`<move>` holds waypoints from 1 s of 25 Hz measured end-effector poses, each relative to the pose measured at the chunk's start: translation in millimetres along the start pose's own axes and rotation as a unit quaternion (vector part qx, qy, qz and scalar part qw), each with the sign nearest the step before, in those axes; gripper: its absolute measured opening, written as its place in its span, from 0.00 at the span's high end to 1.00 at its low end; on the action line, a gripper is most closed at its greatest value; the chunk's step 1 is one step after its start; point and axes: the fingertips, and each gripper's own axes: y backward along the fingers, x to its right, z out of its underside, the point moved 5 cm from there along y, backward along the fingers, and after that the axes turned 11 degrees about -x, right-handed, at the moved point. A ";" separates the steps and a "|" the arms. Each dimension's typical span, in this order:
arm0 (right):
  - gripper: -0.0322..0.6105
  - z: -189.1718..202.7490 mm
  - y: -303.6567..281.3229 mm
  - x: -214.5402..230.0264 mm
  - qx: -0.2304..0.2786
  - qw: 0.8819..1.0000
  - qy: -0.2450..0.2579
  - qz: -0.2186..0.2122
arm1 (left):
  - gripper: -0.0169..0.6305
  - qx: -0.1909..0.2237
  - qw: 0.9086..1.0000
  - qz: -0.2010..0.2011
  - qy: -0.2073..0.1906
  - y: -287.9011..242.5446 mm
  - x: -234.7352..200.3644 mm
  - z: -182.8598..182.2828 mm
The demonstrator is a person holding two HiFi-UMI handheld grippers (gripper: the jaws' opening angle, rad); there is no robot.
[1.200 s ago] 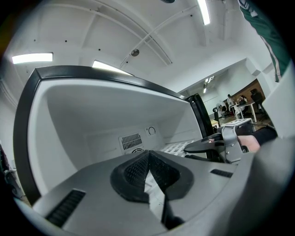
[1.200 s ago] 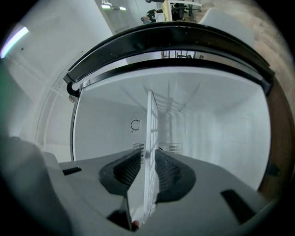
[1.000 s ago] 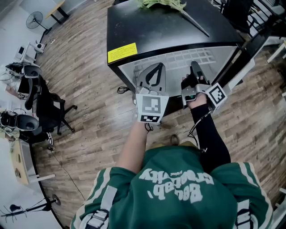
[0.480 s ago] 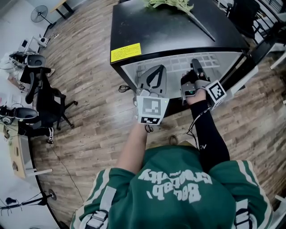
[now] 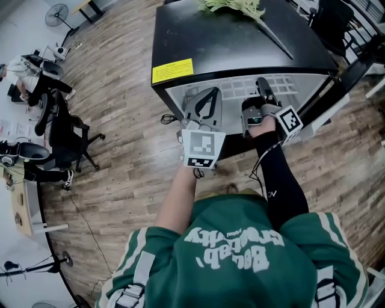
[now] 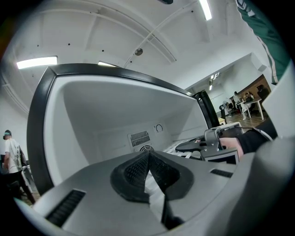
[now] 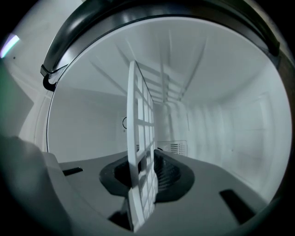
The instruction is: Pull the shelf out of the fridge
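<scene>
A black mini fridge [image 5: 228, 42] stands open towards me, and its white grid shelf [image 5: 240, 84] shows in the opening. My left gripper [image 5: 203, 102] is at the shelf's front left. In the left gripper view its pads [image 6: 133, 173] are closed, with a sliver of the white shelf [image 6: 153, 186] between them. My right gripper [image 5: 263, 90] is at the shelf's front right. In the right gripper view the shelf [image 7: 138, 120] runs edge-on between that gripper's [image 7: 144, 159] pads, which are clamped on it. The right gripper [image 6: 207, 143] also shows from the left gripper view.
A yellow label [image 5: 172, 70] sits on the fridge's top front edge and green leaves [image 5: 231, 6] lie on top. The open fridge door [image 5: 337, 78] stands to the right. Office chairs [image 5: 66, 138] and desks are far left on the wooden floor.
The head view has shifted slightly. Both grippers stay at the shelf's front edge, with no clear movement of the shelf.
</scene>
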 end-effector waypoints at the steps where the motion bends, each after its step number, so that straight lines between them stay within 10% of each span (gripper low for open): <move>1: 0.81 0.1 -0.7 -0.2 0.001 1.000 -0.001 0.001 | 0.95 0.001 1.000 0.000 0.001 1.4 0.4 0.0; 25: 0.89 0.0 -4.9 -6.5 0.009 0.998 0.040 0.053 | 0.95 -0.012 1.000 -0.011 0.001 14.6 4.0 4.5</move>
